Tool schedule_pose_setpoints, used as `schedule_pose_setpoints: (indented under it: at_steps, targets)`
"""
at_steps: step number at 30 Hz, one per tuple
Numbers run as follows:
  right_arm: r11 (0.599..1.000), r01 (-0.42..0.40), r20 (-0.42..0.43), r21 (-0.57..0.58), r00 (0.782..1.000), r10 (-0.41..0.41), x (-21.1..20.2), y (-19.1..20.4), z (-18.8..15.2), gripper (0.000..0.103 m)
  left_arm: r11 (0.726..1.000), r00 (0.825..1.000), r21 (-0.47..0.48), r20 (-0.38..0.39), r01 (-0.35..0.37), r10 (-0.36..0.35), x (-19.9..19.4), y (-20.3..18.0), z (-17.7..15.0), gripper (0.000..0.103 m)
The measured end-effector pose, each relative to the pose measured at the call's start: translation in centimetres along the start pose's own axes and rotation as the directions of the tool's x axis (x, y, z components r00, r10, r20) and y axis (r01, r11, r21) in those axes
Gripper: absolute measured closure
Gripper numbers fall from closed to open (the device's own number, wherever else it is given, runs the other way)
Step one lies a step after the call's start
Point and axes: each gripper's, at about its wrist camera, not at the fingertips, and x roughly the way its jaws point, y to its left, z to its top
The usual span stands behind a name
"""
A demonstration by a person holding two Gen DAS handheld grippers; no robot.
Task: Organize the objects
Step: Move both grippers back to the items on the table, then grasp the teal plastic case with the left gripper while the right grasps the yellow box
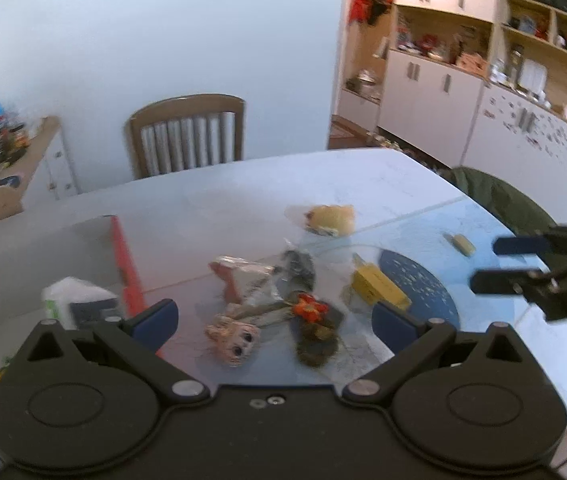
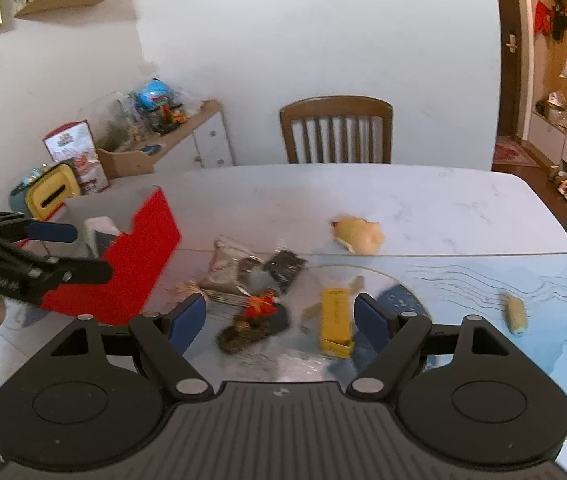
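Clutter lies mid-worktop [image 2: 423, 200], right of the red box [image 2: 139, 256]. Right gripper [image 2: 281, 320] hovers empty with fingers spread; the yellow box [image 2: 335, 320] sits between them toward the right one, long axis pointing away. Left gripper [image 1: 275, 320], also spread and empty, faces the doll [image 1: 235, 338].

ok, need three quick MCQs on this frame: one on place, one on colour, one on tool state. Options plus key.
1. Where is the red box relative to the scattered items?
A. to their left
B. to their right
C. on the chair

2. What colour is the small carton between the right tool fingers' line of sight?
A. green
B. yellow
C. white

3. How do the left tool and right tool stand?
A. both shut on items
B. one open, one shut
C. both open, empty

Key: A, the box stands at the table's left; B, the carton is yellow; C, both show wide gaps, nothing held.
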Motion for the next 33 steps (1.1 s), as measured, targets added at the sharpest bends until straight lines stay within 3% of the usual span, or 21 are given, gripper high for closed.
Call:
schedule_pose_setpoints:
  at_steps: [8, 17, 26, 33]
  targets:
    - [0.999, 0.036, -0.055, 0.013, 0.998, -0.035, 3.0, -3.6, -0.2, 0.022, 0.983, 0.994, 0.159, -0.083, 0.087, -0.074, 2.8, -4.1, -2.8, 0.0]
    - [1.0, -0.001, -0.124, -0.02, 0.992, -0.002, 6.8, -4.9, -0.5, 0.022, 0.957, 0.979, 0.241, -0.162, 0.162, -0.125, 4.4, -7.8, -7.4, 0.0]
    - [0.999, 0.024, -0.178, -0.033, 0.984, -0.029, 11.2, -5.3, -0.5, 0.022, 0.962, 0.972, 0.226, -0.209, 0.156, -0.108, 5.3, -8.7, -10.6, 0.001]
    - [0.998, 0.003, -0.217, -0.059, 0.976, -0.016, 13.4, -4.8, -0.5, 0.022, 0.954, 0.966, 0.247, -0.232, 0.17, -0.113, 5.7, -9.5, -12.6, 0.01]
